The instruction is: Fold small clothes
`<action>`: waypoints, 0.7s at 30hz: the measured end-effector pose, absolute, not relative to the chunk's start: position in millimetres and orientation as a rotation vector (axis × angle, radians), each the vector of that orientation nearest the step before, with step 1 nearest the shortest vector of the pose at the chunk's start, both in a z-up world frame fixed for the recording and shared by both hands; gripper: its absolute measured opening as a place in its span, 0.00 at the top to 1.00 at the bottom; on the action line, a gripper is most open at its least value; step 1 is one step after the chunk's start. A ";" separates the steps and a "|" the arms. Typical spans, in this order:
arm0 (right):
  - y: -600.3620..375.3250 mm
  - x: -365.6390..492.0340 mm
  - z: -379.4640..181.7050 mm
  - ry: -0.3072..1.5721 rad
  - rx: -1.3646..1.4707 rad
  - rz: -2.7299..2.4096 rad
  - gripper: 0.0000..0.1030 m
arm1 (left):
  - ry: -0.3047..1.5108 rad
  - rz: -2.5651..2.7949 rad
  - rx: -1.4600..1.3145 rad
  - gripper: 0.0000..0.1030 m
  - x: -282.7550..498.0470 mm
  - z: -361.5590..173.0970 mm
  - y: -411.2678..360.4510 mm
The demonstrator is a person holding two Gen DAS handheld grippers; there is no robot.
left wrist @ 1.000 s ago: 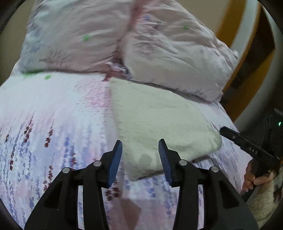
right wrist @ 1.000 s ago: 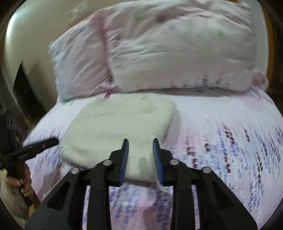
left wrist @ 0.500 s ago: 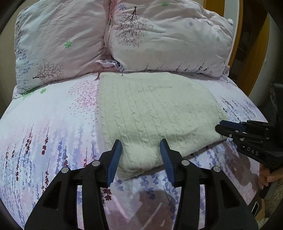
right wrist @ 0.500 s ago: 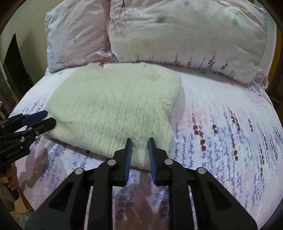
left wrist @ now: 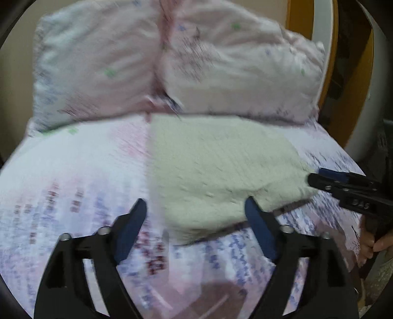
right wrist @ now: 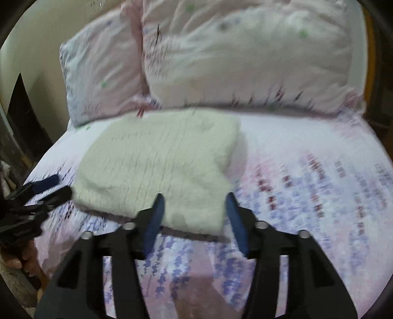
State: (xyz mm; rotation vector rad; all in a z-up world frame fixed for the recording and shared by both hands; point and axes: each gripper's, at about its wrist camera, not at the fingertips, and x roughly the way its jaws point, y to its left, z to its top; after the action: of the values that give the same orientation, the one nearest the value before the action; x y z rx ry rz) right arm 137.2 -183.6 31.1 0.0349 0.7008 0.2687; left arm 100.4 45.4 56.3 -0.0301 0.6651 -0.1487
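Note:
A cream cable-knit sweater [left wrist: 216, 169] lies folded flat on the floral bed sheet [left wrist: 73, 184], below two pillows. It also shows in the right wrist view [right wrist: 159, 166]. My left gripper [left wrist: 196, 208] is open and empty, hovering just in front of the sweater's near edge. My right gripper [right wrist: 194, 198] is open and empty over the sweater's near right corner. The right gripper shows at the right of the left wrist view [left wrist: 316, 176], by the sweater's right corner. The left gripper shows at the left of the right wrist view [right wrist: 56, 186]. Both views are motion-blurred.
Two pink floral pillows [left wrist: 233, 61] [right wrist: 245, 56] lean against the headboard behind the sweater. An orange wooden bed frame [left wrist: 297, 17] stands at the back right. The bed edge drops off at the left of the right wrist view [right wrist: 36, 171].
Both grippers have opened wider than before. Both cameras have moved, with strong blur now, and the views have pulled back a little from the sweater.

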 end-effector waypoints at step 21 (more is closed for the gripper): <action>-183.9 55.7 19.8 0.728 -0.055 0.261 0.16 | 0.774 -0.033 -0.004 0.01 30.5 45.5 60.3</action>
State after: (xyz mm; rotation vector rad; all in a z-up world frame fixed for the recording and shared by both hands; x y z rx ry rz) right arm 55.7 -183.9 19.8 -0.0549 0.7285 0.2608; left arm 30.5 60.3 45.5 -0.0039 0.7740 -0.0327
